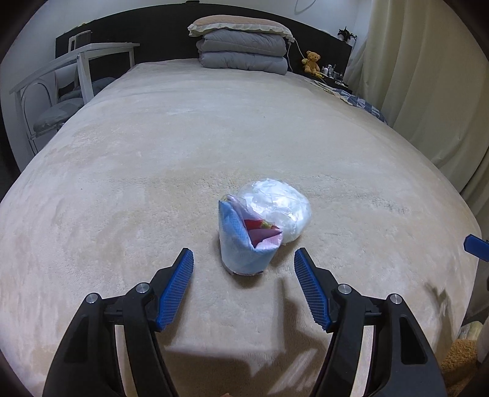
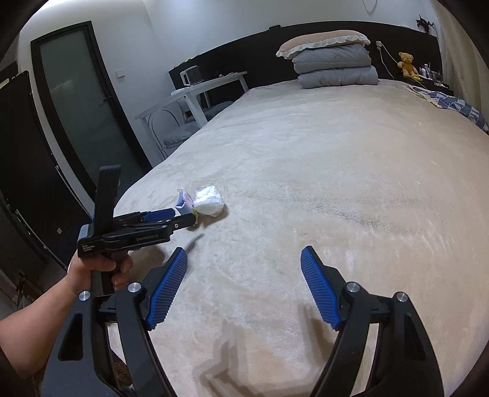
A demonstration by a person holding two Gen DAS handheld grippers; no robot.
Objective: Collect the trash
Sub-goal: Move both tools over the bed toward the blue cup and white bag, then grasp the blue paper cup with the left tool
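Trash is sitting on the beige bed [image 1: 152, 152] just ahead of our left tongs [image 1: 244, 259]: a small cup [image 1: 241, 244] lined with blue and pink wrappers, standing upright, and a crumpled white plastic bag [image 1: 281, 207] touching it on the far right side. We are holding the left tongs wide apart, the blue pads [image 1: 177, 287] flanking the cup on either side without touching it. We are keeping our right tongs [image 2: 244, 262] spread as well, hovering over bare blanket with nothing between the pads; from this side the cup [image 2: 185, 206] and bag [image 2: 209, 201] are lying well off to the far left, with the left tongs [image 2: 171, 220] reaching toward them in our left hand [image 2: 101, 268]. Far beyond the tongs, a pillow [image 1: 238, 26] is resting on folded grey quilts [image 1: 243, 52] at the black headboard, a teddy bear [image 1: 312, 61] is sitting to their right, and a white table [image 1: 76, 61] is standing off the bed's left edge.
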